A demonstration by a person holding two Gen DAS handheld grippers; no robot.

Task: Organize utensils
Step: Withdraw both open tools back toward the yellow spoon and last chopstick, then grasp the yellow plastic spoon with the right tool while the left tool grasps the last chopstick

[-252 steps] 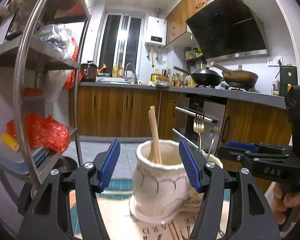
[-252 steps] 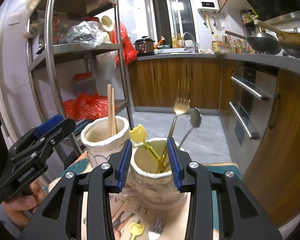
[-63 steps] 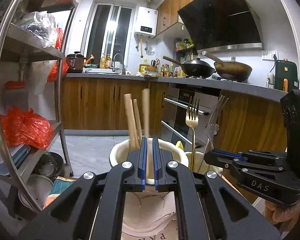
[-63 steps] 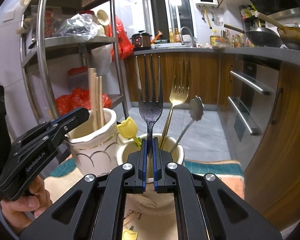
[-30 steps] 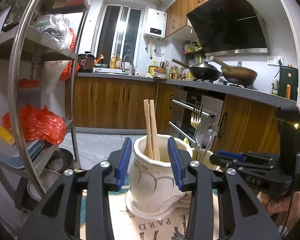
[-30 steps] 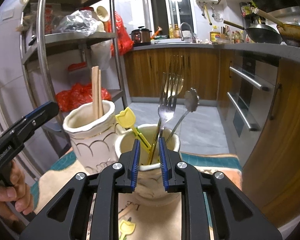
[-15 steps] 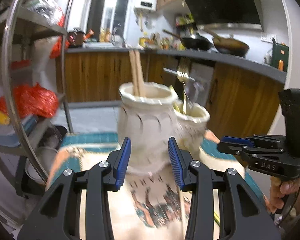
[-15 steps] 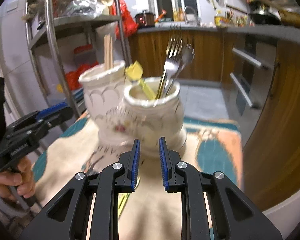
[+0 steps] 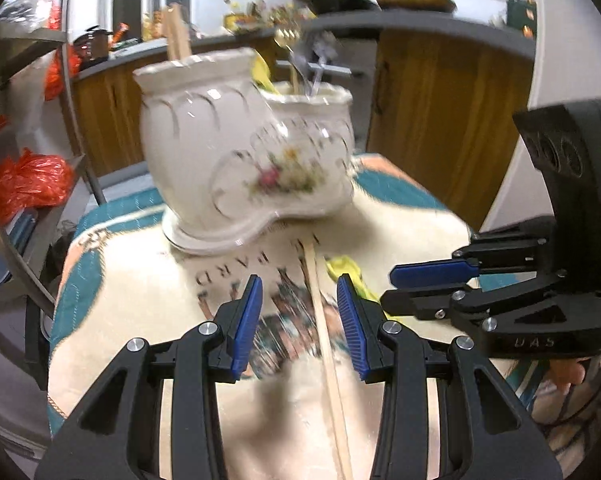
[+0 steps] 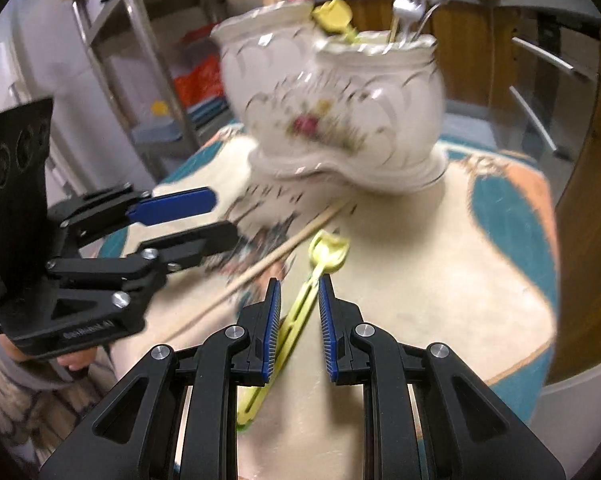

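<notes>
A white flowered two-pot holder point(image 9: 228, 152) point(image 10: 332, 120) stands on the printed mat point(image 9: 140, 300). Its taller pot holds wooden chopsticks; the lower one holds forks, a spoon and a yellow tulip pick. A loose chopstick point(image 9: 320, 320) point(image 10: 280, 252) lies on the mat, running between the open fingers of my left gripper point(image 9: 298, 320) point(image 10: 224, 218), nearer the right pad. A yellow-green tulip pick point(image 10: 300, 312) point(image 9: 344, 270) lies beside it, between the narrowly parted jaws of my right gripper point(image 10: 298, 320) point(image 9: 388, 288). Neither pad visibly presses on it.
A metal shelf rack point(image 9: 66, 80) with a red bag point(image 9: 24, 184) stands to the left of the table. Wooden cabinets point(image 9: 440, 120) and an oven rise behind it. The table's edge point(image 10: 572, 380) drops away on the right. A hand point(image 10: 72, 360) holds the left gripper.
Both grippers have dropped and tipped down from the holder's rim toward the mat. The loose chopstick and the yellow pick have come into view between their jaws. The jaw gaps look unchanged.
</notes>
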